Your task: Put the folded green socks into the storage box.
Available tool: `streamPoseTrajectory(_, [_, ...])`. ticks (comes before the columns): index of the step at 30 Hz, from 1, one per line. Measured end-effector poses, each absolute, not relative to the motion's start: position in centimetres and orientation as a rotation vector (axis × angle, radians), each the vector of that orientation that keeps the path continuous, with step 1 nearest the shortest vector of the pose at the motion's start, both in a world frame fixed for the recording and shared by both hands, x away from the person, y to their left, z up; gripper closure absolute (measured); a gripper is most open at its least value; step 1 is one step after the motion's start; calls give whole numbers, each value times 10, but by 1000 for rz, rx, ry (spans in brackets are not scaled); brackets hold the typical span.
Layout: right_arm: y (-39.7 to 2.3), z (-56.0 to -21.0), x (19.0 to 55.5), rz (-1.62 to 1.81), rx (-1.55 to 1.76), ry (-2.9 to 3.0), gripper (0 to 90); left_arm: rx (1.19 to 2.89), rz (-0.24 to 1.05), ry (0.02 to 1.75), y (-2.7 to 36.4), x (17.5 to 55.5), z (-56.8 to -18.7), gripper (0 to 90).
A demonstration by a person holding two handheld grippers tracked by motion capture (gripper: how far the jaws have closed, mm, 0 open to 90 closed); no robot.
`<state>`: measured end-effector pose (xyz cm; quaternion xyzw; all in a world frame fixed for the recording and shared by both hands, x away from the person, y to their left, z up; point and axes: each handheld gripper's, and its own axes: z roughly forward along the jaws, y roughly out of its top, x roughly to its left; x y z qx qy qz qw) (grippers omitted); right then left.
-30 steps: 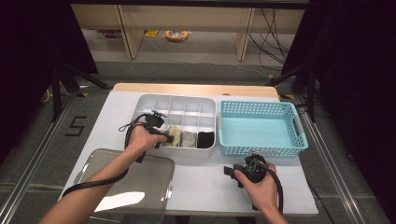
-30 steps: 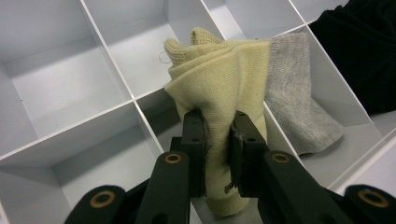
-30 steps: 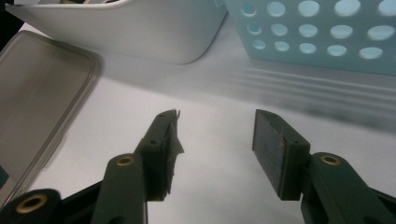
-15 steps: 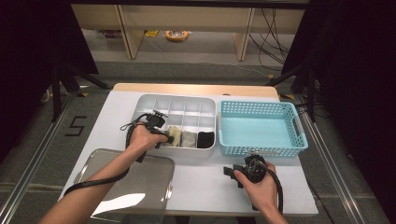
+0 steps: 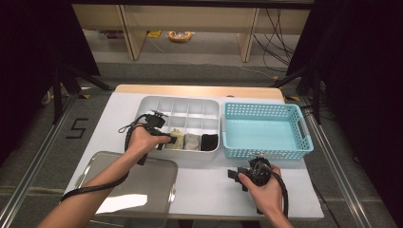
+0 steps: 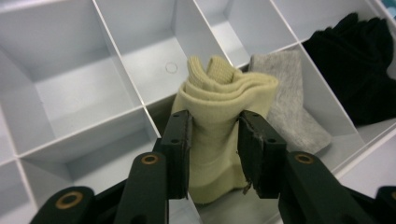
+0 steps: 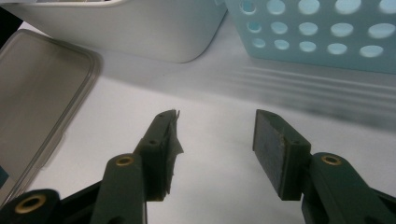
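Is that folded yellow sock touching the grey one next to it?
Touching. In the left gripper view, the yellow sock leans against the grey sock with no visible gap between them.

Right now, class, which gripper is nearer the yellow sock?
Left. The left gripper has its jaws around the yellow sock in the divided box; the right gripper hovers over the table.
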<state>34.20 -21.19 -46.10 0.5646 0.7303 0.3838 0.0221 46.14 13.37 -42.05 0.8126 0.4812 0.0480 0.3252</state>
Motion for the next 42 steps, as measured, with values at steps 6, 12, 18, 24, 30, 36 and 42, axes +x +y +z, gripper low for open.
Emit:
streamPoseTrajectory(6, [-210, -460, 341, 1155, 1775, 2263, 504, 2071, 205, 1230, 130, 463, -412, 630])
streamPoseTrajectory(12, [-210, -460, 341, 1192, 1794, 2248, 504, 2106, 215, 1202, 120, 466, -415, 702])
streamPoseTrajectory(18, [-210, -460, 340, 1196, 1790, 2251, 504, 2134, 188, 1199, 118, 470, -421, 805])
streamPoseTrajectory(24, [-210, -460, 340, 1198, 1789, 2252, 505, 2161, 157, 1214, 118, 474, -427, 821])
streamPoseTrajectory(30, [-210, -460, 340, 1169, 1794, 2254, 504, 2186, 125, 1236, 118, 477, -432, 825])
streamPoseTrajectory(36, [-210, -459, 340, 1179, 1788, 2262, 504, 2206, 98, 1249, 119, 480, -435, 826])
streamPoseTrajectory(42, [-210, -460, 340, 1159, 1772, 2260, 504, 2194, 89, 1250, 119, 479, -436, 820])
